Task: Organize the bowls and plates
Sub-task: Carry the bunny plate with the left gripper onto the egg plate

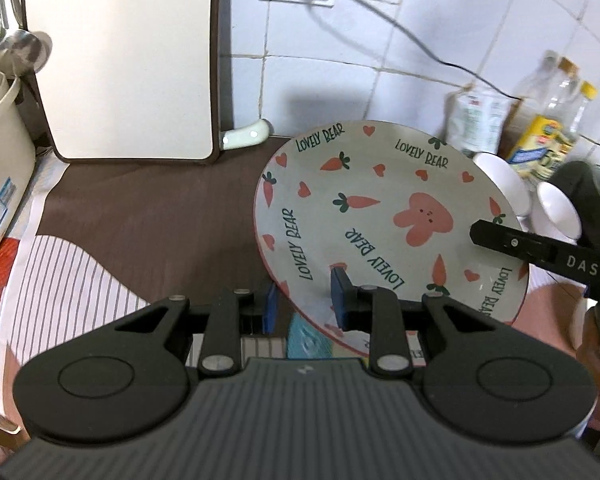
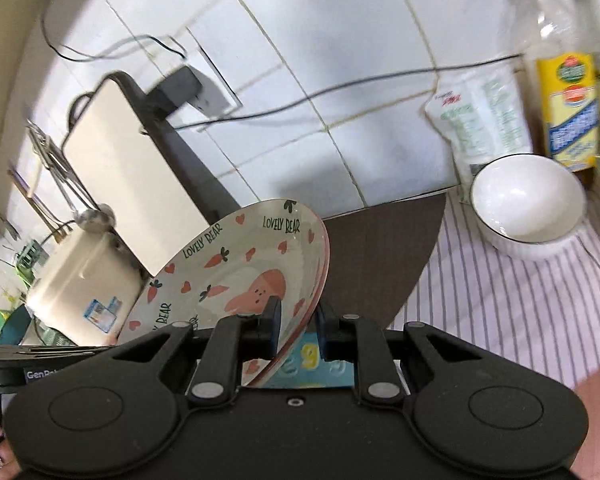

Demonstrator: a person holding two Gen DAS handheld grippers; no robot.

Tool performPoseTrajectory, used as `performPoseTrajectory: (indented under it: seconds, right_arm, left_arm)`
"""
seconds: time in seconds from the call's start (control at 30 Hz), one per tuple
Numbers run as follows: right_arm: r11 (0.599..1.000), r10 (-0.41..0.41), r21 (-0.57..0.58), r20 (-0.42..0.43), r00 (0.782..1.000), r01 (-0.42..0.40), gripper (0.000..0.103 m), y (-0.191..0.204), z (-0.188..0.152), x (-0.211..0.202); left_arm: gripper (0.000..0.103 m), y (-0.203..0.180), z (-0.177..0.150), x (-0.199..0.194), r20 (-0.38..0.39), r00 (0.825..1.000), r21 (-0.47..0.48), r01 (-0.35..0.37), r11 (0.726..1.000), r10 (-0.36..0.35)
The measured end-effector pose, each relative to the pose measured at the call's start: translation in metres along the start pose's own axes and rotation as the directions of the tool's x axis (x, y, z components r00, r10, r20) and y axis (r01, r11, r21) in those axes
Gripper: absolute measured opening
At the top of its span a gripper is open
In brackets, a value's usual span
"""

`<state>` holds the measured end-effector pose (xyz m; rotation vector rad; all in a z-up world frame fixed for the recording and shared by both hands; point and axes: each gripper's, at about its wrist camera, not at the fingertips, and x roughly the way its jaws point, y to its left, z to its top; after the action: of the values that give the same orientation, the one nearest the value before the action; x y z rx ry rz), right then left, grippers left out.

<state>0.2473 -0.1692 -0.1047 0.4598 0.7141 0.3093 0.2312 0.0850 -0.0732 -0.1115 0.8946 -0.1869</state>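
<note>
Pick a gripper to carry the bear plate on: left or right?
Right, probably. The right gripper looks clamped on the rim of the bear plate, which is tilted up. The left gripper only straddles the rim elsewhere, with a visible gap.

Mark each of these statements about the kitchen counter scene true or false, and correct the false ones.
1. The plate carries a pink rabbit, carrots, hearts and the words LOVELY BEAR. True.
2. The right gripper has one of its jaws on each side of the plate's rim. True.
3. The plate lies flat on the cloth. False: in the right wrist view it is tilted up, held at its edge.
4. The white bowl is full of rice. False: its inside is bare.
5. The bowl stands on a striped cloth. True.
6. The left gripper is far from the plate. False: the plate's rim sits between its jaws.
</note>
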Motion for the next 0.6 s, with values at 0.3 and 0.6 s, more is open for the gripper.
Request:
performPoseTrajectory:
  seconds: [0.3, 0.6]
  right_arm:
    - [0.999, -0.039, 0.035, 0.029, 0.999, 0.038, 0.022, -0.002, -0.039, -0.05]
    - [0.994, -0.078, 0.068, -0.03, 0.996, 0.08, 0.023, -0.025, -0.066, -0.041]
  left_arm:
    - [0.025, -0.021, -0.033, -0.028, -0.033, 0.999, 0.037, 0.043, 0.998, -0.041]
    - [0.025, -0.025, -0.059, 0.007, -0.121, 0.99, 0.01, 0.069, 0.998, -0.067]
